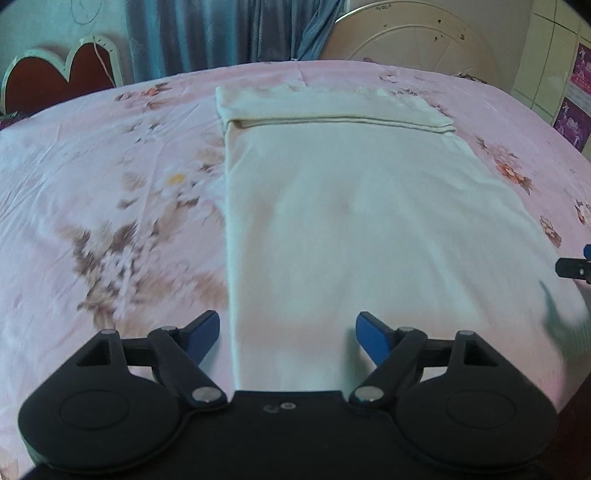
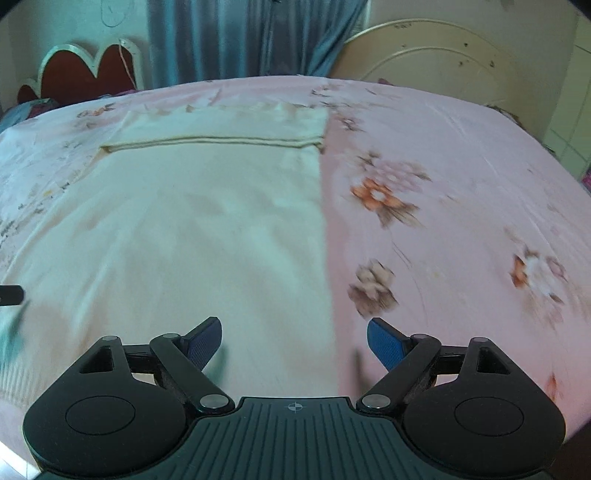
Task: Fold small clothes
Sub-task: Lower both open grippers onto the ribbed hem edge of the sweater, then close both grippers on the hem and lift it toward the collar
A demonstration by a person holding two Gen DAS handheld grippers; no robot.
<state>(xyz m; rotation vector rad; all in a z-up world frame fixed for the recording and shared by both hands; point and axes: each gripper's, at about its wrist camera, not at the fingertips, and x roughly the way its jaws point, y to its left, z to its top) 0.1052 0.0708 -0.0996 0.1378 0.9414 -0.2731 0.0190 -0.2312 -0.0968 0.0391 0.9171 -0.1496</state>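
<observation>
Left gripper (image 1: 288, 332): wide, empty, over garment's left edge
Right gripper (image 2: 294, 339): wide, empty, over right edge
Cream garment (image 1: 332, 221): flat on bed, far end folded
Bed (image 1: 110, 166): pink floral sheet
Room: blue curtain (image 1: 221, 33)

My bed (image 1: 110, 177), under a pink flowered sheet (image 2: 461, 166), carries one cream garment (image 1: 351, 221), its far end folded over.

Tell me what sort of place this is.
Most likely a bedroom in a home: a pink floral bedsheet covers a wide bed, a scalloped red headboard stands behind it, and blue curtains hang on the wall.
</observation>
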